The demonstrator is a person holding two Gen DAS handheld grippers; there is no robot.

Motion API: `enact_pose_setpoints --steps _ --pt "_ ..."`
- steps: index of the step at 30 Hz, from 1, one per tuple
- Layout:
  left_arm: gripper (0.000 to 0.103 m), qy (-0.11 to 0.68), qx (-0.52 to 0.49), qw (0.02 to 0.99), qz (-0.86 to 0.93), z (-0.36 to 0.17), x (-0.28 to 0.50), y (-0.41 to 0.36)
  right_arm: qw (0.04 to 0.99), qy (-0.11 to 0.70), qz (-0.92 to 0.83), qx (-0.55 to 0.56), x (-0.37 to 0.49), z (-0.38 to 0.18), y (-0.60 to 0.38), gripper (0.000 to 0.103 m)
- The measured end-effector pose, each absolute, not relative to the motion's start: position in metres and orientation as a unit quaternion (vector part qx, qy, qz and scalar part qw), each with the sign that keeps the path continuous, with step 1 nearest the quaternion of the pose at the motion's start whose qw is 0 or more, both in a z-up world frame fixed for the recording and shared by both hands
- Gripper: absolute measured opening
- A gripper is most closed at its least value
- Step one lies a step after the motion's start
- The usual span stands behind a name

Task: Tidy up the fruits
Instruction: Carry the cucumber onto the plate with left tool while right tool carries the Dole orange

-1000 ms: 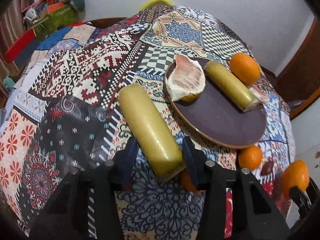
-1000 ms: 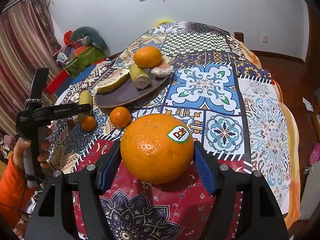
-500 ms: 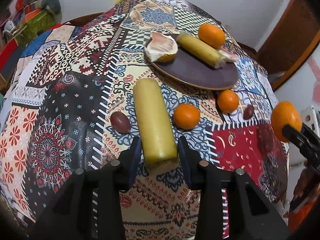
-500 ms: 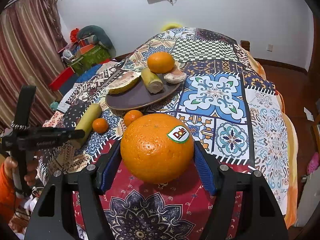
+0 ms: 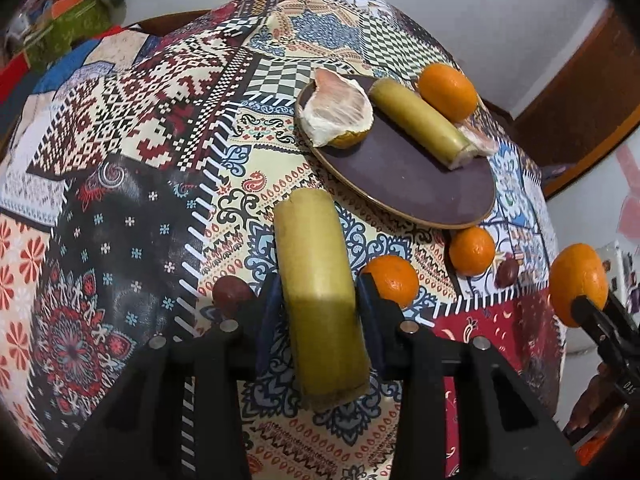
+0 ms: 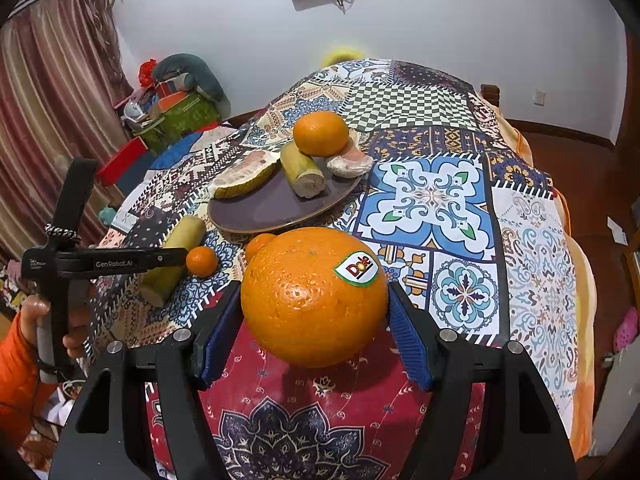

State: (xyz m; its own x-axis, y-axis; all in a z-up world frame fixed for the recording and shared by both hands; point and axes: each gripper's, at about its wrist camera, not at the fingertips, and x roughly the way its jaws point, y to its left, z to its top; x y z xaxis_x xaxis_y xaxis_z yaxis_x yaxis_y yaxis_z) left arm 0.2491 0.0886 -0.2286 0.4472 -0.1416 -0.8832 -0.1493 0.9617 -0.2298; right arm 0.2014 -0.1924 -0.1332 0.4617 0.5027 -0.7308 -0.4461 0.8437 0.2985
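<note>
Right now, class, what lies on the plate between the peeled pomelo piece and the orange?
A yellow-green cane piece lies between the pomelo piece and the orange on the plate, clearest in the left wrist view.

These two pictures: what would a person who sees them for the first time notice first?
First, the big orange with a Dole sticker, held between the blue pads of the right tongs, filling the front of the right wrist view. Next, the yellow-green stalk piece gripped in the left tongs over the patchwork cloth. Behind it, the dark plate carries fruit.
</note>
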Motion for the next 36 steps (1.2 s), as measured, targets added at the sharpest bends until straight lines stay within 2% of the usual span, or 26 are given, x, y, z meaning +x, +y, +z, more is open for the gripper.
enact_pose_setpoints --steps 10,18,27,36 --pt "0.037 0.512 -0.121 0.851 -0.001 -0.210 0.229 0.082 0.858 0.432 0.278 0.026 0.202 -0.127 -0.189 0.067" --pt "0.036 0.471 -0.102 0.876 -0.016 -0.170 0.219 0.075 0.860 0.422 0.285 0.027 0.203 -0.119 -0.182 0.067" --pt "0.036 0.426 -0.082 0.900 -0.030 -0.141 0.233 0.058 0.867 0.402 0.295 0.026 0.212 -0.108 -0.170 0.067" --pt "0.036 0.422 -0.089 0.901 -0.053 -0.140 0.256 0.047 0.872 0.388 0.297 0.028 0.232 -0.103 -0.163 0.067"
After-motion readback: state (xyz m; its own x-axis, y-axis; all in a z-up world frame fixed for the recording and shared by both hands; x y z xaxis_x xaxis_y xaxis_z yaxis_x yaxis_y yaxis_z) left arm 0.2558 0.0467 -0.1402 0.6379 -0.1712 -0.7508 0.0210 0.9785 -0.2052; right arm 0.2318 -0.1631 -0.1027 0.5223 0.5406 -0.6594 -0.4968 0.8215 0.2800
